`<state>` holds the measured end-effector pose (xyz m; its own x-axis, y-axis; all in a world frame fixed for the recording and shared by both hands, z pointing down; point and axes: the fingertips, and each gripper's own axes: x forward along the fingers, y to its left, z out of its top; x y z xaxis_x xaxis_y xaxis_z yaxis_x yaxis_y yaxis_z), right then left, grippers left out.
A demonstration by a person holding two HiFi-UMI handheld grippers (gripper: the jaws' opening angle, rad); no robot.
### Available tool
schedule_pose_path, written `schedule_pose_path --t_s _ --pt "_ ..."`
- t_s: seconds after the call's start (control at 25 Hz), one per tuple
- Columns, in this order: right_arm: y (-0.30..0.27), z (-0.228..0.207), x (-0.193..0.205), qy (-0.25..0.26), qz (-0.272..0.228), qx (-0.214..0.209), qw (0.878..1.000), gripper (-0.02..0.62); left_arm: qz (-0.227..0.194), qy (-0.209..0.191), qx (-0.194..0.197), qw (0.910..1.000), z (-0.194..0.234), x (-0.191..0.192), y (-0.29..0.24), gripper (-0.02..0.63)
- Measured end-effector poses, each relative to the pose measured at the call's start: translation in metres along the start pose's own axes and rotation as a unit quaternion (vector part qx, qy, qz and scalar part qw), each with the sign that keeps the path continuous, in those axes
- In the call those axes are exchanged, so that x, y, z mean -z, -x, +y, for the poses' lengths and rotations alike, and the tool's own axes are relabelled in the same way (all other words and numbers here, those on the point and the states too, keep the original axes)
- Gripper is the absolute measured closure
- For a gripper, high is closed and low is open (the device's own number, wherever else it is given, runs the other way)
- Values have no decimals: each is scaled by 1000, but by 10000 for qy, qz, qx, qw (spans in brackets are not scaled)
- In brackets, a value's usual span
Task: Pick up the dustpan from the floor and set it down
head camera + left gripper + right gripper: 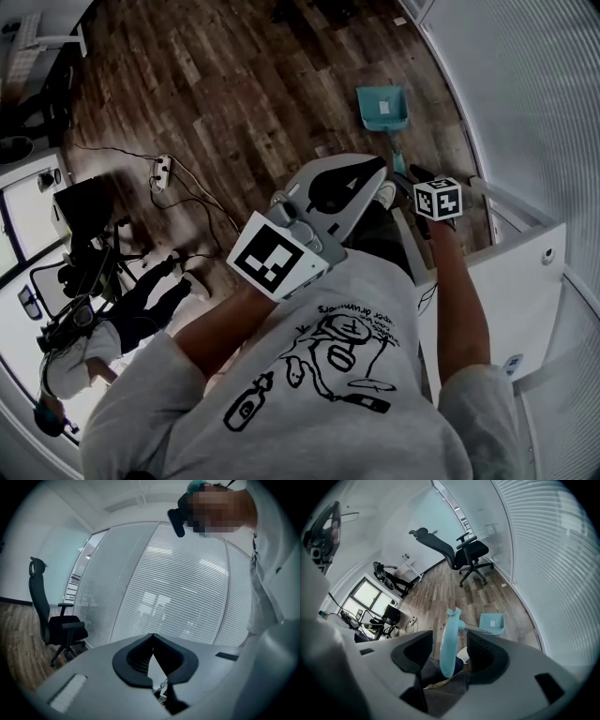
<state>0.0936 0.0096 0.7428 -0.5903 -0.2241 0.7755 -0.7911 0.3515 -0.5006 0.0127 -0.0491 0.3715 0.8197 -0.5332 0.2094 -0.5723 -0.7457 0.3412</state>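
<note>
- Nearest the wearer, the left tongs (153, 638) are held in front of the chest and point roughly level at a glass wall (187, 588) covered with blinds. Their jaws are pressed together at the tips with nothing between them. They aim away from the dustpan (382, 108).
- Just to the right, the right tongs (449, 639) tilt steeply down toward the floor (244, 84). Their jaws are spread wide.
- The dustpan's pale teal handle (450, 648) stands in the gap between the right jaws. A sliver of space shows on each side of it, so neither pad presses on it.
- The handle is the dustpan's long axis. It rises from the scoop and leans back toward the wearer. Its hooked free end pokes up just past the jaw tips.
- The scoop (492, 623) rests on the wooden floor, farther off and slightly to the right of the right tongs. It sits near the foot of the glass wall. Which way its mouth faces is unclear.
- The right hand is plainly the nearer one. The handle already sits inside its jaws, so the coming move likely needs only a squeeze across the handle and no further reach.
- With a grip this high on the handle, the scoop would probably hang and swing below the tongs.
- Farthest away, a black office chair (461, 550) stands by the glass wall, well apart from the dustpan.
</note>
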Motion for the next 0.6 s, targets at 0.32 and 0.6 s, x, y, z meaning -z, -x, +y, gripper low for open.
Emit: schedule_pose_path --t_s 0.32,0.6 --pt "-22 -5 15 -203 140 -131 9996 396 137 178 -11 9997 7 14 0 604" --pt "-36 -9 24 -365 203 -245 9988 394 262 254 -52 9993 11 30 4 604"
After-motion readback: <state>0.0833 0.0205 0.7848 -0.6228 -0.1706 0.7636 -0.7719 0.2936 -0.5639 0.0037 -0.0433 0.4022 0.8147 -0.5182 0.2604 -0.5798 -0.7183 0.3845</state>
